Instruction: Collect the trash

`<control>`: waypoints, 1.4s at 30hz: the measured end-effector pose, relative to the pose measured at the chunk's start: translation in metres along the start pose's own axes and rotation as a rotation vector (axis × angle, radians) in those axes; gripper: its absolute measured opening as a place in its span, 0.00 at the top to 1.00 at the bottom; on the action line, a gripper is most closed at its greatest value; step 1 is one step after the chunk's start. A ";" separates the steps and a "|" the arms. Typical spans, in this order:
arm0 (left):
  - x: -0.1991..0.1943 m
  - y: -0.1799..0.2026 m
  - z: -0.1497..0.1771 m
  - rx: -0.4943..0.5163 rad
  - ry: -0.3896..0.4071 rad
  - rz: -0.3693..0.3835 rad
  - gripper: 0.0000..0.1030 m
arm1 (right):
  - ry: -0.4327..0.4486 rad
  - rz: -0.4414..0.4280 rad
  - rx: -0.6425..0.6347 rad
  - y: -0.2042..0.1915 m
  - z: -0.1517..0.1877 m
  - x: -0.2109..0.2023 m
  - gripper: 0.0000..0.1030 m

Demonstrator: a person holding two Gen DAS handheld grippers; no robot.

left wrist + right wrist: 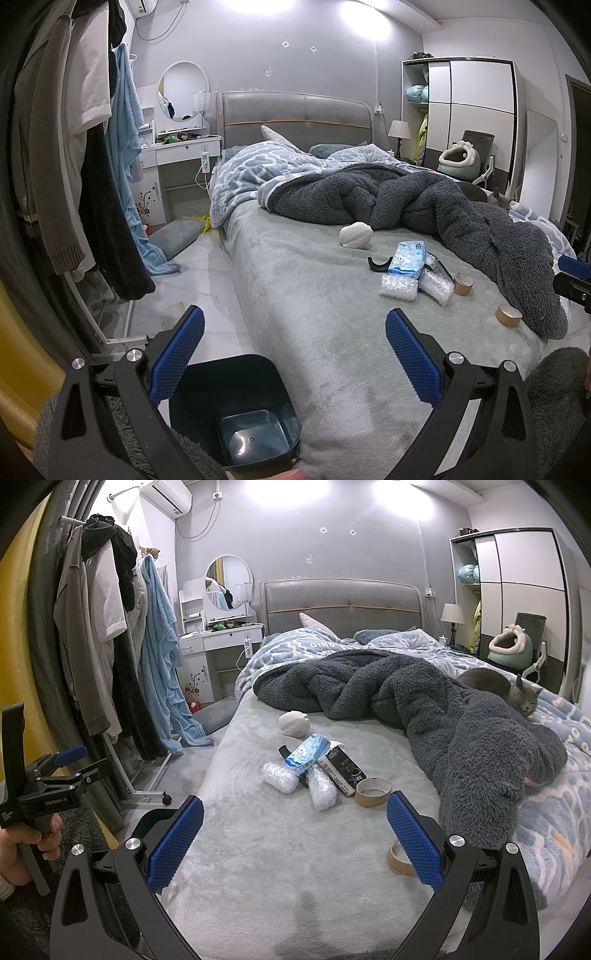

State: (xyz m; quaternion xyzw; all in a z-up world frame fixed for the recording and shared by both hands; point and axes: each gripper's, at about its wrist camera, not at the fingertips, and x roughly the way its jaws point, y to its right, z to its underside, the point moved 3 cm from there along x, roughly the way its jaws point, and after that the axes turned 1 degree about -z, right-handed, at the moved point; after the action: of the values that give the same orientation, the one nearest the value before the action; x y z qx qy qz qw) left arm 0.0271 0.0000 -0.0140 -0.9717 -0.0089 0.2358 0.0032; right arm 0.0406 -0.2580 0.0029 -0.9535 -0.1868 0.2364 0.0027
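Observation:
Trash lies on the grey-green bed sheet [266, 849]: a blue tissue pack [308, 753], two bubble-wrap pieces [279, 777], a black packet [341, 771], a white crumpled wad [294, 723] and two cardboard tape cores [373, 792]. The same pile shows in the left wrist view, with the tissue pack [408, 256] and cores [463, 283]. A dark blue bin [236, 410] stands on the floor at the bed's corner, below my left gripper [295, 354], which is open and empty. My right gripper [295, 840] is open and empty, short of the pile.
A dark fleece blanket [461, 723] is heaped across the bed, with a grey cat [517, 694] on it at the right. A clothes rack [122, 657] stands left of the bed. A dressing table [221, 635] and wardrobe [517, 590] stand at the back.

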 end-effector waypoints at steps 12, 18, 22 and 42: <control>0.000 0.000 0.000 -0.001 -0.002 0.001 0.03 | -0.001 0.000 -0.001 0.000 0.000 0.001 0.03; 0.000 0.000 0.000 -0.001 -0.002 0.001 0.03 | -0.002 0.001 -0.002 0.000 0.001 0.000 0.03; -0.001 -0.001 0.000 -0.007 0.000 0.016 0.03 | -0.028 0.015 -0.019 0.001 0.003 0.000 0.03; 0.009 0.035 -0.001 0.000 -0.046 0.192 0.04 | -0.142 0.070 0.047 0.044 0.030 -0.006 0.13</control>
State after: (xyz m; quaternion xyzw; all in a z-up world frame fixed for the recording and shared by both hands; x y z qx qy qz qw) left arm 0.0355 -0.0349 -0.0178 -0.9625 0.0842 0.2571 -0.0197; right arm 0.0377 -0.3039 -0.0251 -0.9400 -0.1474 0.3076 0.0036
